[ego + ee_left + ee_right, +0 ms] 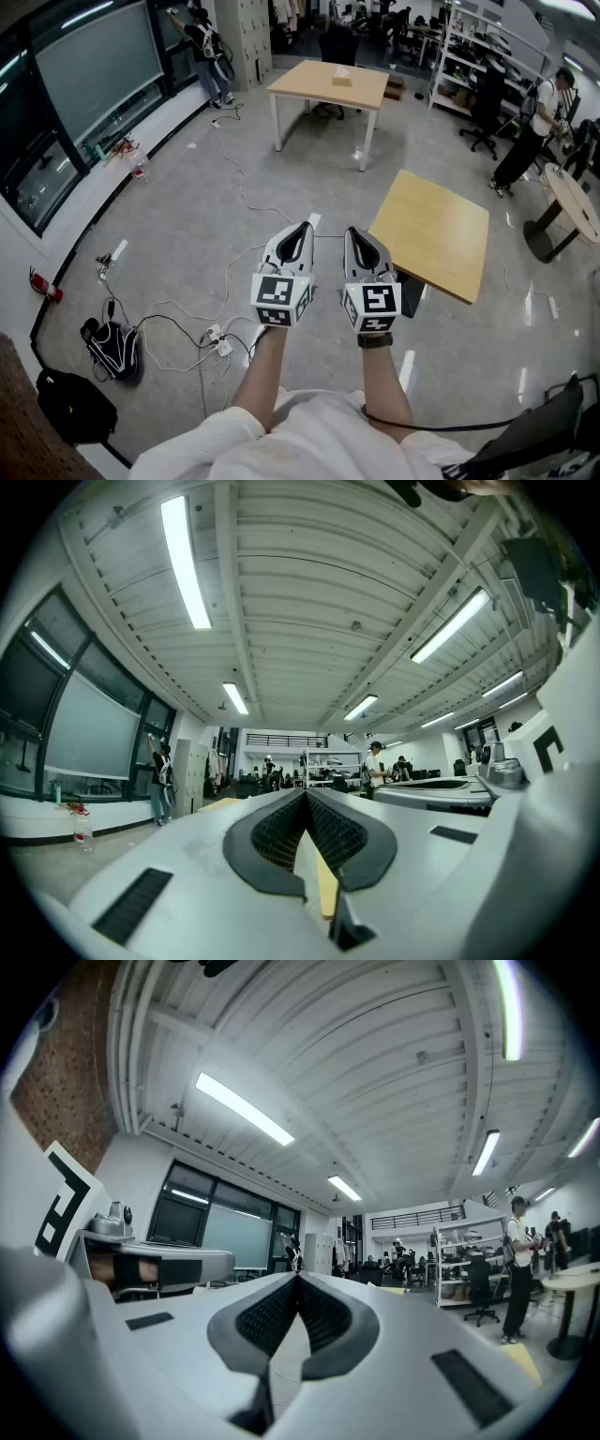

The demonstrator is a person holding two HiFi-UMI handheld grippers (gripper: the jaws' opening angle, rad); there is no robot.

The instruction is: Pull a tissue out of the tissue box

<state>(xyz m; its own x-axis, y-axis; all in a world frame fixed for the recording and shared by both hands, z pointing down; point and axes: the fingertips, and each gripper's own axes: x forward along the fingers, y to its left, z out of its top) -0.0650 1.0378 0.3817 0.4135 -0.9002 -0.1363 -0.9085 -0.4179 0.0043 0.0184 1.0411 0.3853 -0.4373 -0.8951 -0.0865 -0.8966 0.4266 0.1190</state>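
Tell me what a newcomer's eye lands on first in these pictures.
The left gripper and right gripper fill the centre of the head view, held side by side, both shut with nothing between the jaws. Just right of them stands a light wooden table, and a second table sits farther off at top centre. White cables sprawl at lower left.

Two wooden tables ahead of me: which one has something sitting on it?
The farther table: a small pale object sits on its top. The nearer table, beside the right gripper, shows only bare wood.
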